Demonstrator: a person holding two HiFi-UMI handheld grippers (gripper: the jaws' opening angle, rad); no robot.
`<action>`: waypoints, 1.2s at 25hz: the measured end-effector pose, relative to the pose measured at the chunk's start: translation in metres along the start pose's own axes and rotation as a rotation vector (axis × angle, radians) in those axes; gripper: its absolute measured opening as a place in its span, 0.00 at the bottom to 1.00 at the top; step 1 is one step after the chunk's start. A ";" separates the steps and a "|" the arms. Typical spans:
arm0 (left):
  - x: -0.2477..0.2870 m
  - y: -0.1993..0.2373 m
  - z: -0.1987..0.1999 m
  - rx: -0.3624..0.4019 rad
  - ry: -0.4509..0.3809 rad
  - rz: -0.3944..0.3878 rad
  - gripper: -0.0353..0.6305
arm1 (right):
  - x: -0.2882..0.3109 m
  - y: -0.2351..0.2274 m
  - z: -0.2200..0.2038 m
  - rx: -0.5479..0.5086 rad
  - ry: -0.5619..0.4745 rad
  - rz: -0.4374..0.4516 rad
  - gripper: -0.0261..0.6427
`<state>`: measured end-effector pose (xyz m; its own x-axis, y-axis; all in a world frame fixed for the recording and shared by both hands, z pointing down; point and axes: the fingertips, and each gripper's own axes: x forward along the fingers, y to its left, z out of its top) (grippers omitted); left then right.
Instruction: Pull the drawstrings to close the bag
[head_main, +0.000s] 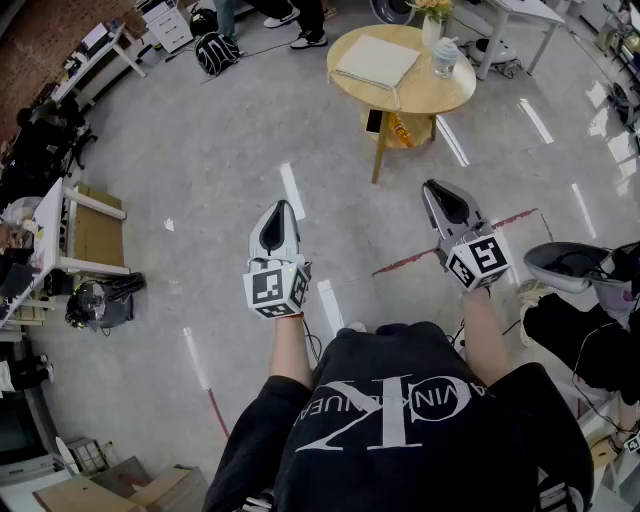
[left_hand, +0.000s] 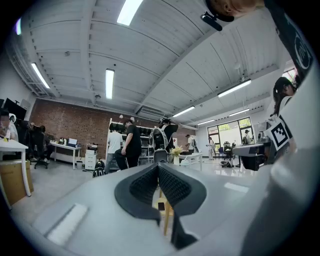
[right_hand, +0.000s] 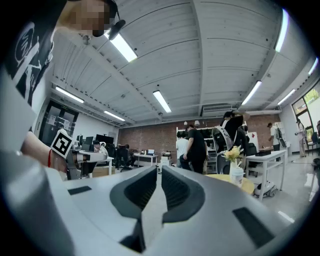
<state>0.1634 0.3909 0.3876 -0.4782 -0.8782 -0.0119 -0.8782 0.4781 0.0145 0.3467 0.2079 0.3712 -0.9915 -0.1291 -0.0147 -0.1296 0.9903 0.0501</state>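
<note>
**Closing the bag: approach and grip preparation**

**Position.** The cream cloth bag (head_main: 375, 60) lies flat on the top of the round table (head_main: 455, 95), on its left half. A lidded cup (head_main: 445, 57) stands just beside the bag, on the table's right half. Both grippers are held level on the near side of the table, well apart from it and over bare floor. The left gripper (head_main: 282, 207) is offset to the table's left and the right gripper (head_main: 432, 186) sits below its right edge. Neither touches the bag.

**Jaw state.** The left gripper's pads are pressed together with nothing between them. The right gripper's pads stand a thin slit apart and are also empty.

**Step in hand (judged).** The task has not begun; the next step is the walk-up and reach.

**Procedure.**
1. Close the distance to the table before extending either gripper.
2. Spread both sets of jaws before arrival, since pads set this close cannot take a cord.
3. Locate the drawstrings. They cannot be made out from here, so confirm which edge of the bag carries them.
4. Pinch each cord close to the bag's mouth, one per gripper.
5. Pull the two cords outward in opposite directions, level with the tabletop.

**Caution.** Keep the right gripper clear of the cup, because a sideways pull toward it may tip it.
</note>
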 end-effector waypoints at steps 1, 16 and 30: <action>0.000 0.000 0.001 0.005 -0.002 0.009 0.07 | 0.001 -0.001 0.001 0.001 -0.005 -0.003 0.10; -0.008 -0.009 0.001 0.064 0.004 0.023 0.07 | 0.004 0.005 -0.011 0.017 -0.009 0.010 0.10; 0.052 -0.012 -0.024 -0.052 -0.003 -0.050 0.27 | 0.018 -0.051 -0.029 0.056 0.004 -0.070 0.24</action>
<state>0.1491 0.3395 0.4107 -0.4334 -0.9010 -0.0168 -0.8997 0.4315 0.0661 0.3350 0.1539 0.3973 -0.9801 -0.1983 -0.0125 -0.1983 0.9801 -0.0066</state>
